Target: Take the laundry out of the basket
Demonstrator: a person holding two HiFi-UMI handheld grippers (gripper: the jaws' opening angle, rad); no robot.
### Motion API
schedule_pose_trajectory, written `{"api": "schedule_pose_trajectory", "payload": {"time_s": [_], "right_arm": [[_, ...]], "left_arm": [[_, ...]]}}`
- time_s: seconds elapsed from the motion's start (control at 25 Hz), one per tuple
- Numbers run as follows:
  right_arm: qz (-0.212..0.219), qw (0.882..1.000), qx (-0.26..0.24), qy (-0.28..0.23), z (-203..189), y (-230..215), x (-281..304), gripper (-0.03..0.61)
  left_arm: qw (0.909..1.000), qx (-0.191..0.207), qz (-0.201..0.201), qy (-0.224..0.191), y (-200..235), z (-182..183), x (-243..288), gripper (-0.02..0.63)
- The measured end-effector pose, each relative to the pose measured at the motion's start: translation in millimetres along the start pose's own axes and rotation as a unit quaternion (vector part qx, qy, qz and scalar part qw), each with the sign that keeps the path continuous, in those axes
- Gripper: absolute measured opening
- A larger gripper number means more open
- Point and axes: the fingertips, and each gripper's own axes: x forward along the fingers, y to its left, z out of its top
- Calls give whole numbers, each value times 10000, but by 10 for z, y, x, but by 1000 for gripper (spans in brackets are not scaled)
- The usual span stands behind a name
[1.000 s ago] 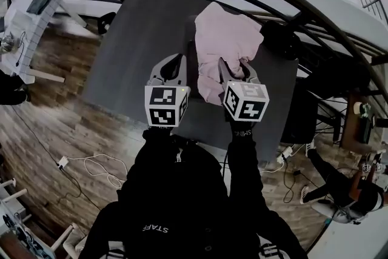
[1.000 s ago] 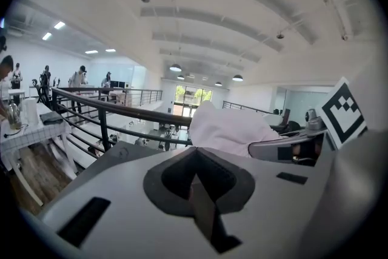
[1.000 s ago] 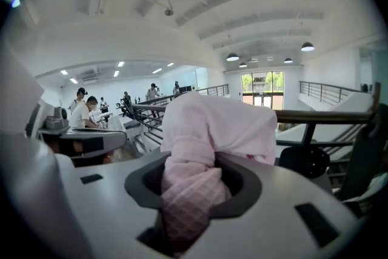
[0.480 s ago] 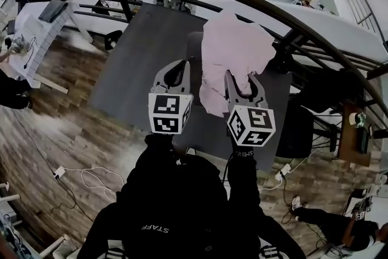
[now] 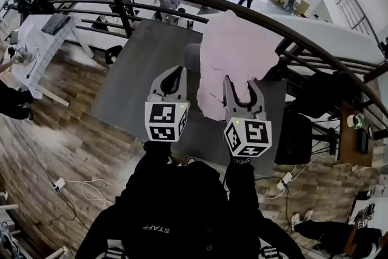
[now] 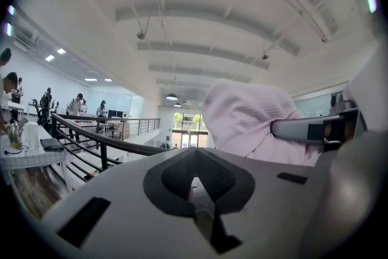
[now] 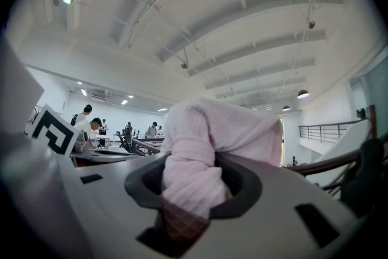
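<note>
jaws of right gripper (image 5: 241, 91) clenched on pink cloth (image 5: 233, 45), tips buried in folds; left gripper (image 5: 174, 74) jaws closed, empty.

One left tool (image 5: 176, 70), one right tool (image 5: 240, 83), one pink garment (image 5: 233, 45), one grey table (image 5: 142, 63).

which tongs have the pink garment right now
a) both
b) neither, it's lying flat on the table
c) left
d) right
d: the right tongs are clamped on a bunched fold of the pink garment, which hangs from them, while the left tongs are shut with nothing between them.
</note>
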Motion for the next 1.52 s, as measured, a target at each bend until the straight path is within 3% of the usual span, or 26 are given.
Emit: {"api": "schedule_pose_trajectory", "payload": {"time_s": [0.52,1.52], "right_arm": [[-86,9984,-290,-481,301,60,-16,158],[-275,9969,-421,-601,343,-13,85,158]], "left_arm": [[9985,144,-159,-495,-87,387,29,2],[9970,271,-436,-571,-231,429,237,2]]}}
